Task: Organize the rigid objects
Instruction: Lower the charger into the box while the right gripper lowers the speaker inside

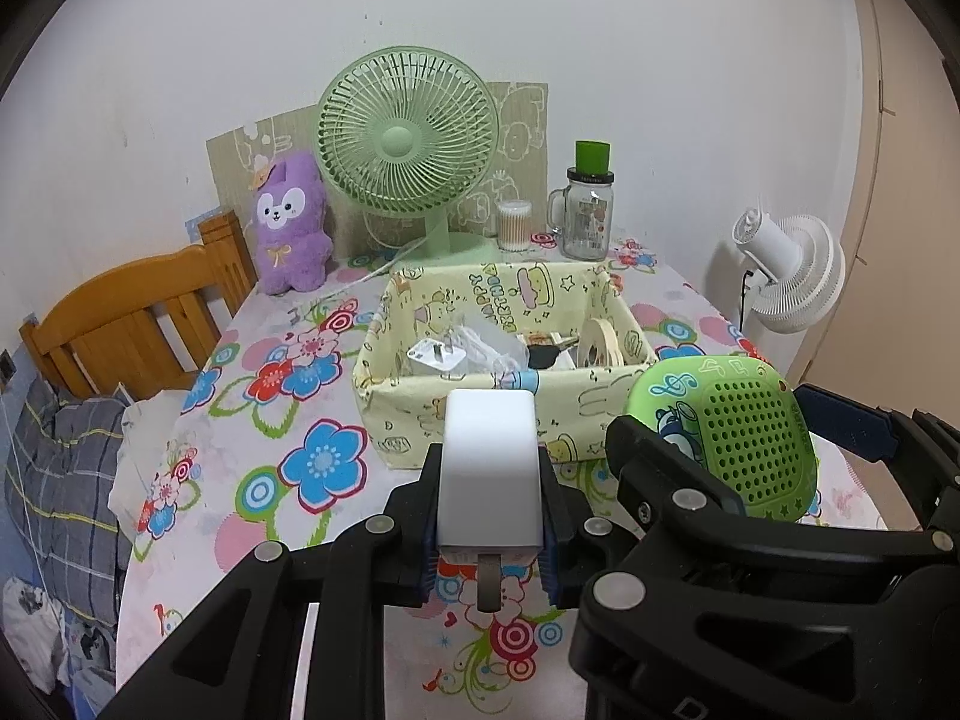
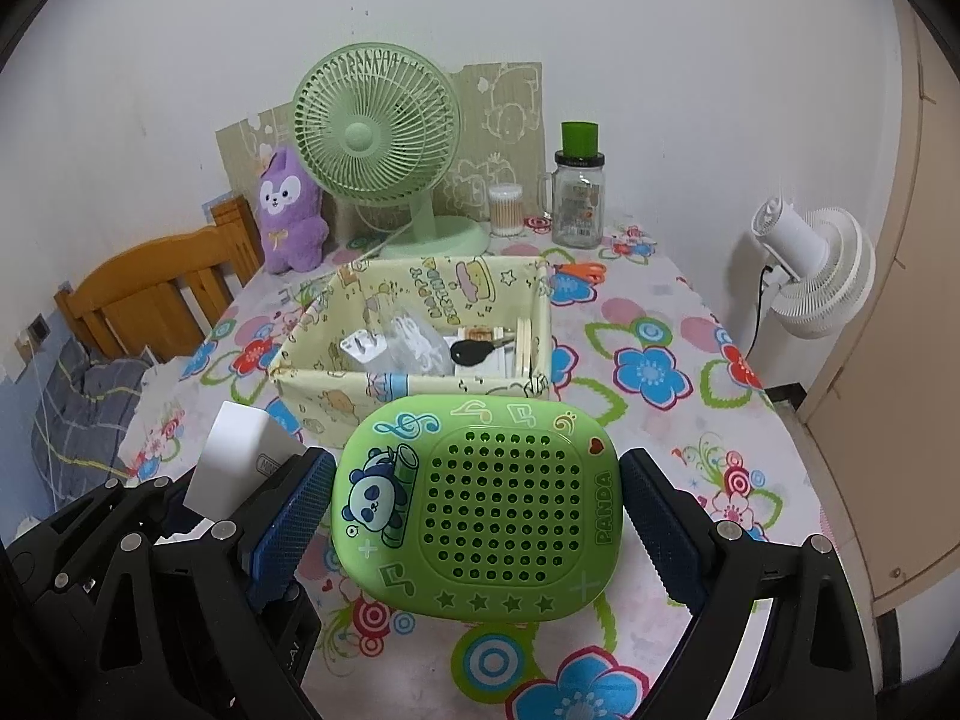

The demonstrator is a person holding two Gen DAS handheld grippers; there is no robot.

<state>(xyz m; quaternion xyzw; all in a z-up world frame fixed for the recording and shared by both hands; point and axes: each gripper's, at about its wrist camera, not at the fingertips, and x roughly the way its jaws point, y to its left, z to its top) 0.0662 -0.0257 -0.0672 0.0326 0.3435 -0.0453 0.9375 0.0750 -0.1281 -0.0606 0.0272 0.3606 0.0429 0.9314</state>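
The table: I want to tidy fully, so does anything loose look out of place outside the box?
Yes. Orange-handled scissors lie on the tablecloth just behind the fabric box's far right corner, outside it. The white charger and green panda case are still in the grippers, not yet in the box.

Bedroom: wooden bed (image 1: 129,324), plush toy (image 1: 291,225)

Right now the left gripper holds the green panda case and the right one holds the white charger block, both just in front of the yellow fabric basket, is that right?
Swapped. The left wrist view shows the left gripper clamping the white charger block; the right gripper holds the green panda case. Both are just in front of the yellow fabric basket.
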